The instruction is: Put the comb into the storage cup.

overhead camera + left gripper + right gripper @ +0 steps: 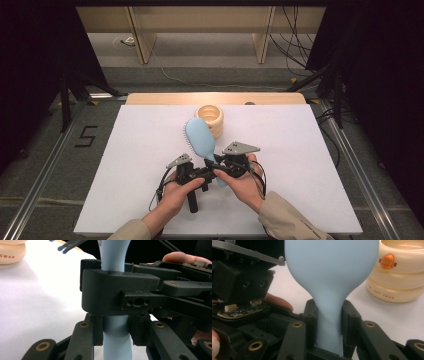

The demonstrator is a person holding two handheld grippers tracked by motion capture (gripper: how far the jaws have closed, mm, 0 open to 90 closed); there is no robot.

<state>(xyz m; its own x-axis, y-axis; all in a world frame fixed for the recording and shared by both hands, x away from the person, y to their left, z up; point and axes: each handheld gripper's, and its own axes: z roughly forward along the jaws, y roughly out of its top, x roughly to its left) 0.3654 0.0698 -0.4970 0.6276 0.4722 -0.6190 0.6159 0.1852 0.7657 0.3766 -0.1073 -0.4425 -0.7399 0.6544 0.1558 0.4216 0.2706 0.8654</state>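
Note:
A light blue hairbrush (199, 137) is held above the white table (300, 150), its head pointing toward the far side. In the left gripper view my left gripper (116, 327) is shut on the brush's handle (117, 342), pads pressed on both sides. Just past it on the same handle, the right gripper's black body (120, 290) crosses. In the right gripper view my right gripper (329, 320) is shut on the neck of the hairbrush (332, 270), with the left gripper (242, 285) close at the left. From above, the left gripper (206, 173) and the right gripper (218, 163) meet at the handle.
A cream ringed container (210, 117) with an orange duck mark (387, 261) stands at the table's far middle, right behind the brush head. Open white surface lies on both sides. Stands and cables run along the floor beyond the table.

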